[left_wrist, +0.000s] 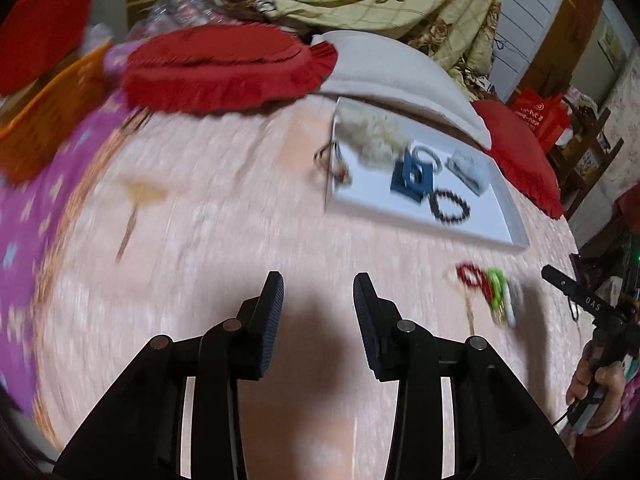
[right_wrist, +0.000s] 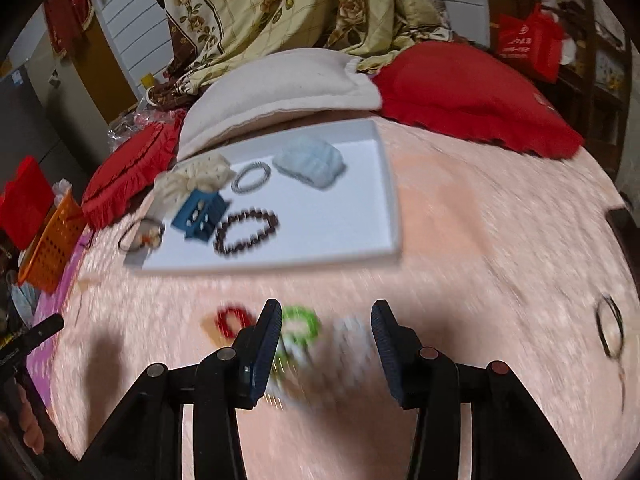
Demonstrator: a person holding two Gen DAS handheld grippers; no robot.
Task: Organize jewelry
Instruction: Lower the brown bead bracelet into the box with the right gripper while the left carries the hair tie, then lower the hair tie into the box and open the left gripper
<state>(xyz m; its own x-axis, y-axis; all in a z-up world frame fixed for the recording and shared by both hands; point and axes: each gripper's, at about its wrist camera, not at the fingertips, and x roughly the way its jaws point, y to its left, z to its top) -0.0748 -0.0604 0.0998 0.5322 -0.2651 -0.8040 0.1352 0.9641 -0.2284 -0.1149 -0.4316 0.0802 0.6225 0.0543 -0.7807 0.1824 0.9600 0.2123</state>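
Our right gripper (right_wrist: 324, 336) hangs low over the pink bedspread (right_wrist: 480, 240) with its fingers spread wide and nothing between them; just past its fingertips lie a green bracelet (right_wrist: 301, 326), a red bracelet (right_wrist: 231, 322) to the left of it and a pale one (right_wrist: 350, 334) to the right, all blurred. Beyond these bracelets sits the white tray (right_wrist: 360, 200), which serves as our landmark. On the tray we see a dark beaded bracelet (right_wrist: 246, 232) near its front edge, a blue hair clip (right_wrist: 200, 212) just beside that, a grey ring-shaped hair tie (right_wrist: 251, 177) behind, a light blue scrunchie (right_wrist: 310, 162) toward the back, and a cream scrunchie (right_wrist: 196, 180) at the back left. A thin dark bangle (right_wrist: 141, 234) lies at the tray's left corner; we cannot tell whether it touches the rim. Well to the right of the tray a thin black hoop (right_wrist: 610, 334) rests on the bedspread. Our left gripper (left_wrist: 318, 290) is likewise spread and empty, over bare bedspread well in front of the tray (left_wrist: 480, 220). Behind the tray lie a white pillow (right_wrist: 280, 80) and a red cushion (right_wrist: 472, 88).
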